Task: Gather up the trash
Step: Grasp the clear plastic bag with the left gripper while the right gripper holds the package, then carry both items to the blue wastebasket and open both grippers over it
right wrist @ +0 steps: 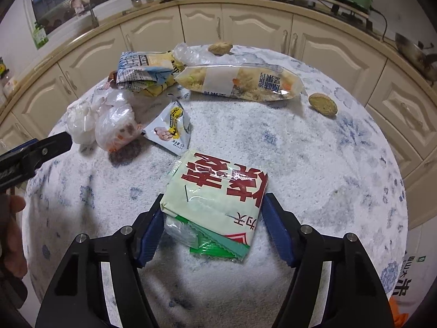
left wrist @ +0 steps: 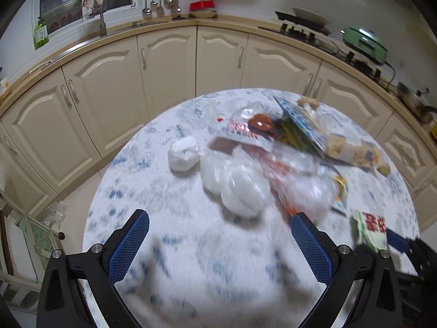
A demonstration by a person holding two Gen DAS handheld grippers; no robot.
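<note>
The right tongs (right wrist: 210, 227) stand around the green and white packet (right wrist: 213, 207) with the big red letters, which lies flat on the desk (right wrist: 327, 177), at the near edge of the trash. This packet I take as the landmark. One blue pad is against its left side; the other pad is at its right side, and I cannot tell if that one already presses, so I judge the grip as closing and not yet firm. The long axis of the packet runs away from the right tongs, a little tilted toward the far right, so the pads meet its two long sides and not its ends; for the coming squeeze and lift this is the good direction. The left tongs (left wrist: 218, 246) are released, with nothing between the pads, and they hover over bare desk. In the blurred left wrist view the packet lies to their right, and the white plastic bag (left wrist: 237, 183) lies just beyond them. Beyond the packet, to its far left, are the crumpled clear bags (right wrist: 114, 125) and a small snack wrapper (right wrist: 169, 128); straight beyond it lies the long clear packet (right wrist: 240, 82). So the right hand is nearer to the packet, and the left hand is nearer to the bags.
</note>
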